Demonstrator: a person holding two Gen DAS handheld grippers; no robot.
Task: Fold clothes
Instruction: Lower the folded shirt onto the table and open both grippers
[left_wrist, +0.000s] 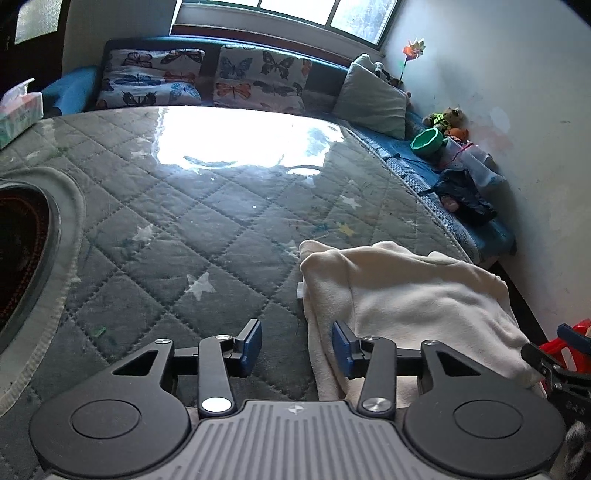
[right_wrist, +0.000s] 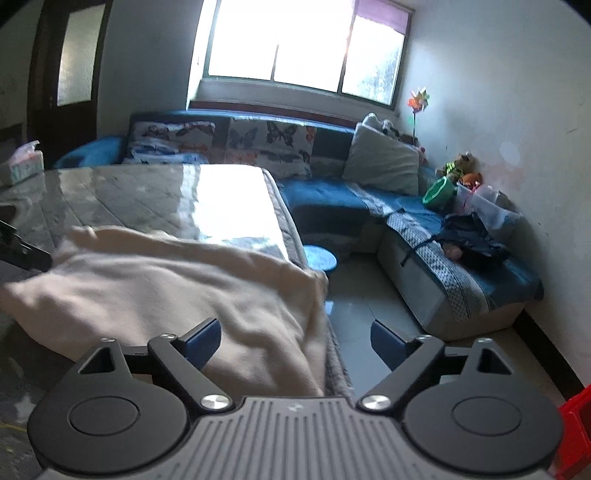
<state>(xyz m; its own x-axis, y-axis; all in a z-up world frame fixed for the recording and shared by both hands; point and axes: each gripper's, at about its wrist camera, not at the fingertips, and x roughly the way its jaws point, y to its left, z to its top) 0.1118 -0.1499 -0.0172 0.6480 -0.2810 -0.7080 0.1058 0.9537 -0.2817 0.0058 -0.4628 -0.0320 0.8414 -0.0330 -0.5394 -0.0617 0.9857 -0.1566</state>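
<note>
- Cream fleece garment (left_wrist: 413, 306) is lying partly folded at the near right corner of the counter (left_wrist: 207, 221), its right edge reaching the counter's side above the tiled floor (right_wrist: 354, 295).
- Left gripper (left_wrist: 297, 345) is hovering at the garment's left border with its jaws parted; one blue pad is sitting over the cloth, the other over the quilted cover, and neither is pinching anything.
- Right gripper (right_wrist: 295, 339) is standing wide apart and released, one finger over the cloth, the other out past the counter's edge above the floor.
- Quilted grey cover with pale stars is lying under a glossy sheet that is catching strong glare from the window (right_wrist: 295, 48).
- Tissue box (left_wrist: 20, 110) is sitting at the counter's far left corner.
- Blue corner sofa (right_wrist: 461, 266) is running behind and to the right, carrying butterfly cushions (left_wrist: 258, 81), a grey pillow (left_wrist: 373, 99), a green bowl (left_wrist: 426, 142) and a dark bundle (left_wrist: 465, 197).
</note>
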